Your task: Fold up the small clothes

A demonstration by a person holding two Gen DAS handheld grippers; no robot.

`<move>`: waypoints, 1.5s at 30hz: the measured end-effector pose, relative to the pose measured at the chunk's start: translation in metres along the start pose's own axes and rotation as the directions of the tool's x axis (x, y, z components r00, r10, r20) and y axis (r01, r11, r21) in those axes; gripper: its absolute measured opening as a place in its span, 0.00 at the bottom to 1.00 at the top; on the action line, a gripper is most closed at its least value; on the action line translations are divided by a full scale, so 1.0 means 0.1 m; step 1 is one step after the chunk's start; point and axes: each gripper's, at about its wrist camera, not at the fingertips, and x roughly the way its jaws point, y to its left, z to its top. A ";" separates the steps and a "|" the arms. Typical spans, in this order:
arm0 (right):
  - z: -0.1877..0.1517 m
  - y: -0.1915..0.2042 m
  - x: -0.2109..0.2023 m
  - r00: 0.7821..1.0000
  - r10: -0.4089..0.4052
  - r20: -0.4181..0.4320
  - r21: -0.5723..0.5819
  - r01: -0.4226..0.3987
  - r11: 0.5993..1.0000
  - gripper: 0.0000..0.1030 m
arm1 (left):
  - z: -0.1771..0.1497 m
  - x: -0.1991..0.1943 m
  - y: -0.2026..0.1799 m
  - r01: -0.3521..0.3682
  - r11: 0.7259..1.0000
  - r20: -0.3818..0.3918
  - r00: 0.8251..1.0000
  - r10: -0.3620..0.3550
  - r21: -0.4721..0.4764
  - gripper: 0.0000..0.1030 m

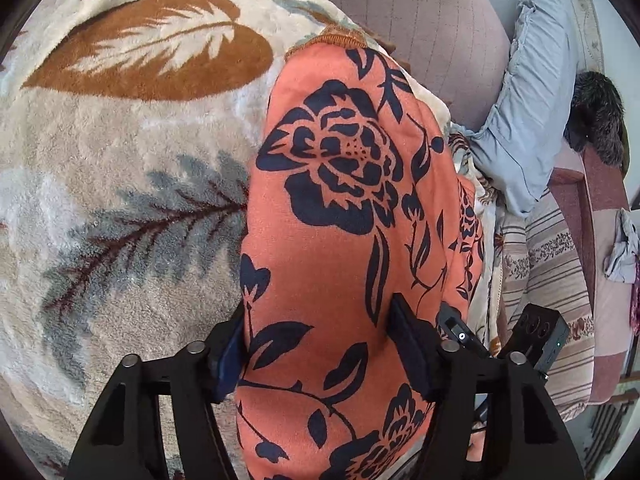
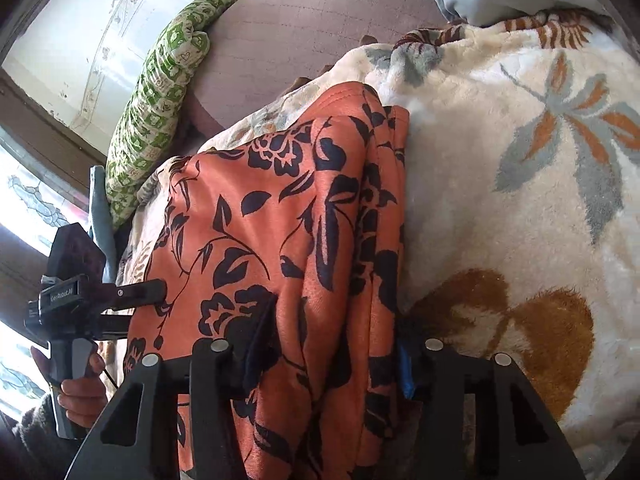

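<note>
Orange garment [image 1: 352, 208], navy floral print, folded lengthwise on leaf-patterned fleece blanket [image 1: 120, 152]. Left gripper [image 1: 320, 344] and right gripper [image 2: 332, 344] each clamped its cloth. Blue pillow [image 1: 532, 92] nearby.

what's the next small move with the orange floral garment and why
Probably carry the orange floral garment forward and lay it flat on the leaf-print blanket. Both the left gripper and right gripper have fabric between their fingers, and it hangs bunched with layered edges.

Both wrist views look closely along their fingers, sharing the orange garment [image 1: 344, 216] on the blanket [image 2: 500, 184].
</note>
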 end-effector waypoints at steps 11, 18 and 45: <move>-0.10 0.64 -0.38 0.997 0.039 0.060 -0.091 -0.034 0.995 0.32 | -0.44 -0.89 -0.44 -0.072 0.979 0.152 0.987 0.043 0.192 0.39; -0.27 1.42 -0.28 0.989 0.130 0.072 -0.146 -0.118 0.982 0.32 | -0.79 -1.94 0.02 -0.146 0.966 0.269 0.959 0.085 0.212 0.40; -0.99 1.57 -0.55 0.979 -0.205 0.011 -0.181 0.203 0.962 0.83 | -1.59 -2.33 0.86 -0.490 0.871 0.350 0.822 0.448 0.036 0.55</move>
